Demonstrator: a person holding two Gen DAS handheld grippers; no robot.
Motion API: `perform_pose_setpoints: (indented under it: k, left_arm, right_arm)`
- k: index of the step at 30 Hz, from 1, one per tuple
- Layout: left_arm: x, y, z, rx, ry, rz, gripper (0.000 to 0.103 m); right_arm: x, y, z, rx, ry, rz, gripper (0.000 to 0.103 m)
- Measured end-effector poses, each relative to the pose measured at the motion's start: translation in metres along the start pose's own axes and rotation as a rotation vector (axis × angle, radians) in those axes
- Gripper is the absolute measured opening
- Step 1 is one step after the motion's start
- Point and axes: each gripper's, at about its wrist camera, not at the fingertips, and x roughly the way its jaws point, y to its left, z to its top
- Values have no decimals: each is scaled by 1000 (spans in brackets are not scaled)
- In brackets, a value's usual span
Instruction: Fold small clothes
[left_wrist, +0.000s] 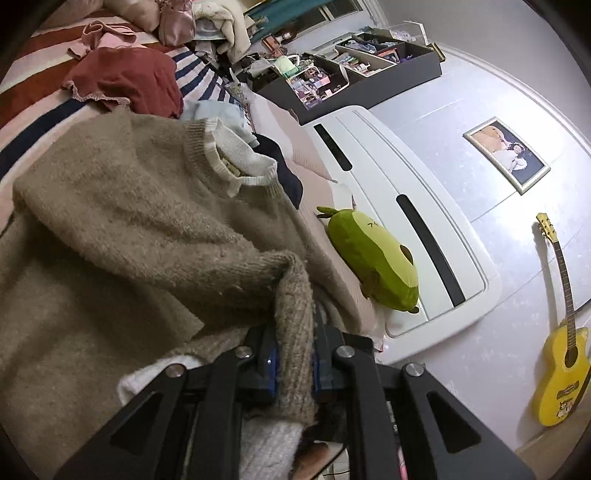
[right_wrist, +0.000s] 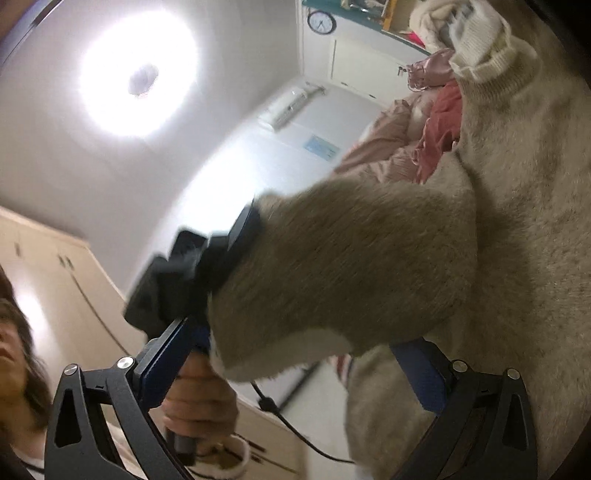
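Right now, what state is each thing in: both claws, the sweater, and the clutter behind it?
left claw: shut on the sweater's cuff.
right claw: wide open, sweater fabric draped between its fingers.
beige sweater: unfolded, sleeve lifted.
red garment: crumpled on the bed.
avocado plush: lying on its side.
yellow guitar: upright against the wall.

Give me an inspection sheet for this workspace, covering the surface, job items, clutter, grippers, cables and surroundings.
Surface: striped bed, mostly covered.
Job's things: beige sweater spread out, cuff lifted.
Clutter: red garment, pink clothes, avocado plush.
Grippers: left gripper shut on the cuff; right gripper open, sweater fabric draped between its fingers.
Cables: black cable below the left gripper's handle.
Surroundings: yellow guitar, framed picture, wall clock.
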Motion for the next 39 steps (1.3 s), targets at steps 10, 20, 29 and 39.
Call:
perform_pose_setpoints:
  k: [10, 20, 29, 39]
  left_arm:
    - [-14, 11, 7, -50, -11, -62, 9]
    - [-27, 16, 7, 23, -44, 40, 14]
    - [-12, 13, -25, 198, 91, 134, 47]
    - [-28, 34, -33, 282, 27, 369, 72]
  right_arm:
    - [22, -12, 3, 54, 8, 88, 92]
    - [15, 44, 9, -112, 55, -260, 11]
    - [-7, 94, 29, -451, 379, -779, 10]
    - [-46, 76, 46, -416, 846, -1163, 32]
